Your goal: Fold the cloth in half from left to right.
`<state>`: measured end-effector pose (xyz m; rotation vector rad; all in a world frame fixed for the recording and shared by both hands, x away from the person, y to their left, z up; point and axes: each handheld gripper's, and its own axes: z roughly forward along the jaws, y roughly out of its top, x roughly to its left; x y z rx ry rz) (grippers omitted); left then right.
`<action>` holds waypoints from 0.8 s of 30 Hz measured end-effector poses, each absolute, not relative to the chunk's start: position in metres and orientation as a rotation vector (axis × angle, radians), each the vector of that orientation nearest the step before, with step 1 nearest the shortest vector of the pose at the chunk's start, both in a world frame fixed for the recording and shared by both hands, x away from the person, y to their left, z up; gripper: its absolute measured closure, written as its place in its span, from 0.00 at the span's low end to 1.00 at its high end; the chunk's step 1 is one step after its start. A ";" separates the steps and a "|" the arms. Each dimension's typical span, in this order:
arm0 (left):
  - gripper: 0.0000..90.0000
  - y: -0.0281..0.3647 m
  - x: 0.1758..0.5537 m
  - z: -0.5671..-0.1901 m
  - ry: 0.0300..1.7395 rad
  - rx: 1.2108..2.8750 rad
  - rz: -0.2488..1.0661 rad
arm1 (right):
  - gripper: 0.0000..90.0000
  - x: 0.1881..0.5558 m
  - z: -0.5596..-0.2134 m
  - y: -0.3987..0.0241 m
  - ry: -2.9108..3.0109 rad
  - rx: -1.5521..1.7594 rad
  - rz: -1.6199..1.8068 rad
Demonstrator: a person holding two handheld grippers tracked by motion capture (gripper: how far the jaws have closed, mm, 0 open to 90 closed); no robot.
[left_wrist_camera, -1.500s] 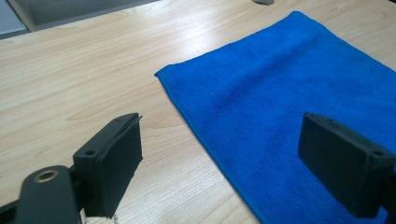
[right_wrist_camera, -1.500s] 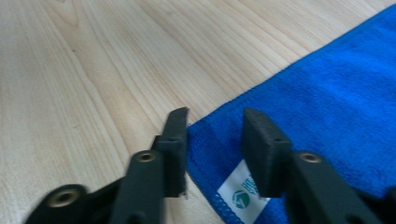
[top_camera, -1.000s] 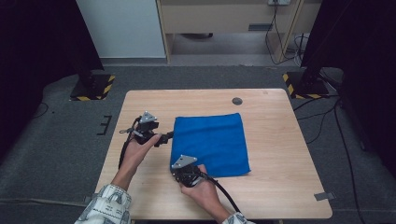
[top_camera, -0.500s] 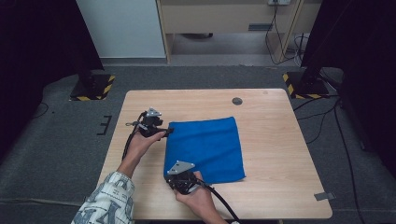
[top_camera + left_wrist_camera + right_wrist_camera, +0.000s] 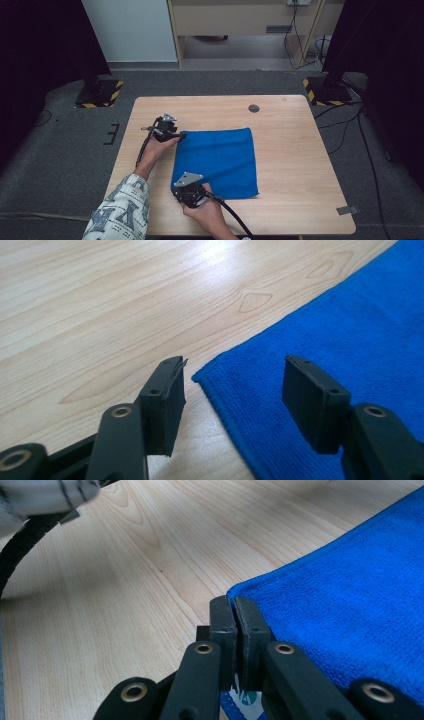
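A blue cloth (image 5: pixel 220 155) lies flat on the wooden table (image 5: pixel 290 125). My left gripper (image 5: pixel 180 135) is at the cloth's far left corner. In the left gripper view that gripper (image 5: pixel 232 365) has its jaws apart. The corner of the cloth (image 5: pixel 340 330) lies between them with the pads clear of it, and the jaws have just been closing. My right gripper (image 5: pixel 178 186) is at the near left corner. In the right gripper view that gripper (image 5: pixel 234 602) is shut on the corner of the cloth (image 5: pixel 360 590), and a white label shows under the jaws.
A small dark round disc (image 5: pixel 254 108) sits in the tabletop near the far edge. A strip of grey tape (image 5: pixel 346 210) lies at the near right corner. Bare wood (image 5: pixel 300 165) stretches right of the cloth. Striped stand bases (image 5: pixel 100 95) rest on the floor beyond.
My left gripper has slid right and down to the cloth's far left corner, and its jaws have narrowed. The cloth has shifted slightly left. My right gripper has barely moved.
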<state>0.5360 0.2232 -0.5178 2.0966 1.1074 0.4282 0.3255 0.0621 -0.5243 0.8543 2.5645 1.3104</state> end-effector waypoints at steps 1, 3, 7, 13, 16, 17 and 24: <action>0.48 0.224 0.537 -0.520 1.116 2.103 0.432 | 0.98 0.325 -0.524 0.062 2.563 0.858 1.311; 0.50 0.224 0.539 -0.524 1.124 2.108 0.443 | 0.98 0.325 -0.524 0.062 2.565 0.854 1.312; 0.51 0.226 0.543 -0.530 1.138 2.113 0.464 | 0.98 0.324 -0.523 0.062 2.561 0.855 1.310; 0.58 0.228 0.544 -0.531 1.124 2.098 0.460 | 0.98 0.323 -0.522 0.060 2.566 0.848 1.310; 0.72 0.223 0.540 -0.530 1.110 2.107 0.444 | 0.98 0.323 -0.521 0.060 2.561 0.856 1.317; 0.76 0.221 0.539 -0.530 1.107 2.106 0.444 | 0.98 0.323 -0.521 0.060 2.560 0.853 1.315; 0.97 0.217 0.537 -0.531 1.108 2.084 0.422 | 0.98 0.322 -0.520 0.054 2.557 0.855 1.301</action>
